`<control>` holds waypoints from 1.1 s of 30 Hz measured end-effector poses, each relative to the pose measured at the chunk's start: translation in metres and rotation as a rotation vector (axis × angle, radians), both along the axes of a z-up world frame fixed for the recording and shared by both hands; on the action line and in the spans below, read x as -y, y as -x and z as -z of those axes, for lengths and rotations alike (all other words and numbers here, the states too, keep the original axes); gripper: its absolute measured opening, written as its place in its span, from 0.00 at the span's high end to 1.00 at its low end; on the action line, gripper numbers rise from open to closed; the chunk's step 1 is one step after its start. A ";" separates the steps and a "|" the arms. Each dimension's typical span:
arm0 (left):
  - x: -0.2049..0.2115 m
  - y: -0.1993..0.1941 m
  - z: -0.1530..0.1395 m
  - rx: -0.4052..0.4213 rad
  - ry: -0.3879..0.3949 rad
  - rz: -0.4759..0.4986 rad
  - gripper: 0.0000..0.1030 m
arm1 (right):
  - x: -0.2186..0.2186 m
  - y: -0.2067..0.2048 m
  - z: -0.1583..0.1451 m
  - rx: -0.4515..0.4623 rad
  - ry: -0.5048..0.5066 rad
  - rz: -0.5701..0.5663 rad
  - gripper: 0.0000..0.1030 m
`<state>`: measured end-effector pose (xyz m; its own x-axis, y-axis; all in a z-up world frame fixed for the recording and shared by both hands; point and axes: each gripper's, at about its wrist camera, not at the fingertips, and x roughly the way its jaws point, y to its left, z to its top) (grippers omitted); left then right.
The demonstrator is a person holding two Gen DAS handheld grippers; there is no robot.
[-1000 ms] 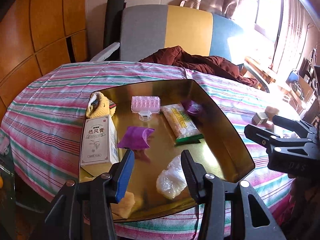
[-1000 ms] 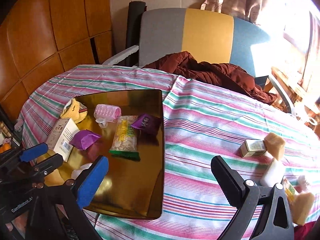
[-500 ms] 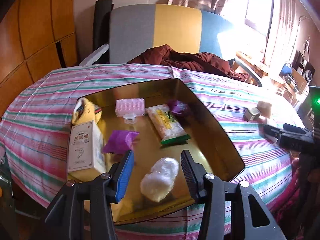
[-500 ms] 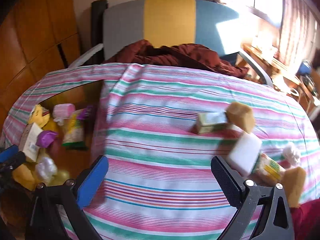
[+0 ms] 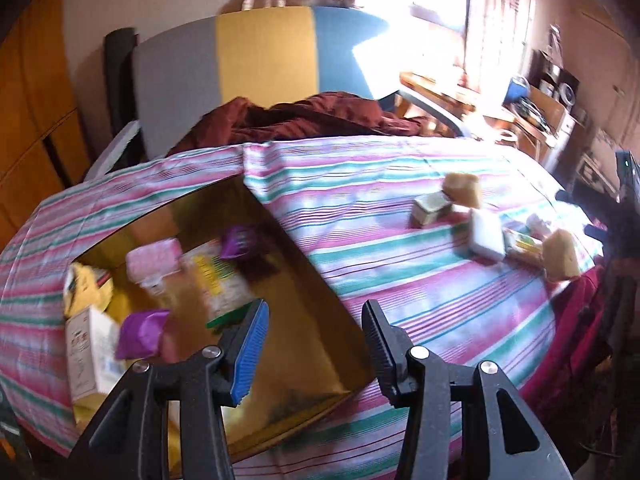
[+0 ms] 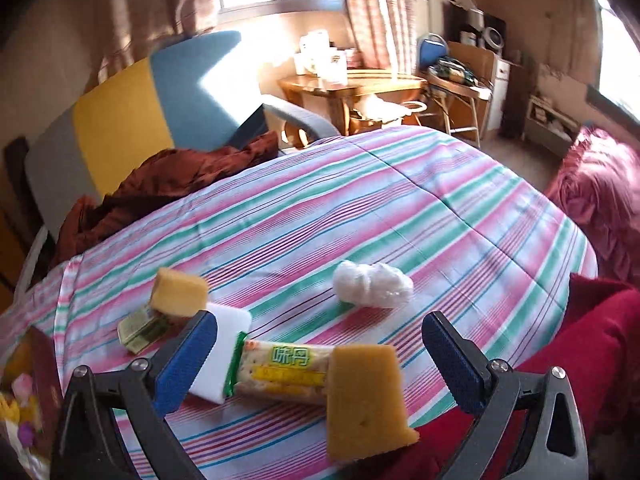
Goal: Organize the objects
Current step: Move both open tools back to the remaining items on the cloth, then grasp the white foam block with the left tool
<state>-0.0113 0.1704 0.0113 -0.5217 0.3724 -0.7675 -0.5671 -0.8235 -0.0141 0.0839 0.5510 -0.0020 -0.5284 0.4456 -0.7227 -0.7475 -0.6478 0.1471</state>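
The cracker packet (image 6: 280,374) lies flat on the table (image 6: 360,208) between the right gripper (image 6: 320,356) fingers — long axis crosswise, green end left. Both grippers released — the left gripper (image 5: 314,340) hangs over the gold tray (image 5: 320,320).

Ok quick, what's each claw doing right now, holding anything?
Left claw: open, holding nothing, above the gold tray's edge.
Right claw: open, holding nothing, over the cracker packet.

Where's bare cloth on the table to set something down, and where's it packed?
Free: the striped tablecloth between the gold tray and the loose pile, and beyond the white crumpled wad toward the far edge. Crowded: the near patch holding the yellow sponge wedge, green-and-yellow cracker packet and white foam block, all touching.
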 end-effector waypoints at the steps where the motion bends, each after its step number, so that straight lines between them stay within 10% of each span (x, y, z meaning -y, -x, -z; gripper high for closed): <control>1: -0.011 -0.001 0.001 0.004 0.008 0.027 0.53 | -0.008 -0.006 0.002 -0.040 0.058 0.022 0.00; 12: -0.133 -0.009 0.018 0.056 0.059 0.260 0.50 | -0.018 -0.013 0.005 -0.228 0.211 -0.007 0.00; 23: -0.234 -0.002 0.058 0.134 0.127 0.424 0.22 | -0.025 -0.013 0.013 -0.254 0.279 -0.022 0.00; 33: -0.291 0.017 0.095 0.130 0.201 0.488 0.21 | -0.030 -0.010 0.020 -0.260 0.327 -0.031 0.00</control>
<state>-0.0279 0.4614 -0.0839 -0.2205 0.3868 -0.8954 -0.8885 -0.4583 0.0208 0.0941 0.5806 -0.0219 -0.7213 0.1956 -0.6645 -0.6392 -0.5575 0.5298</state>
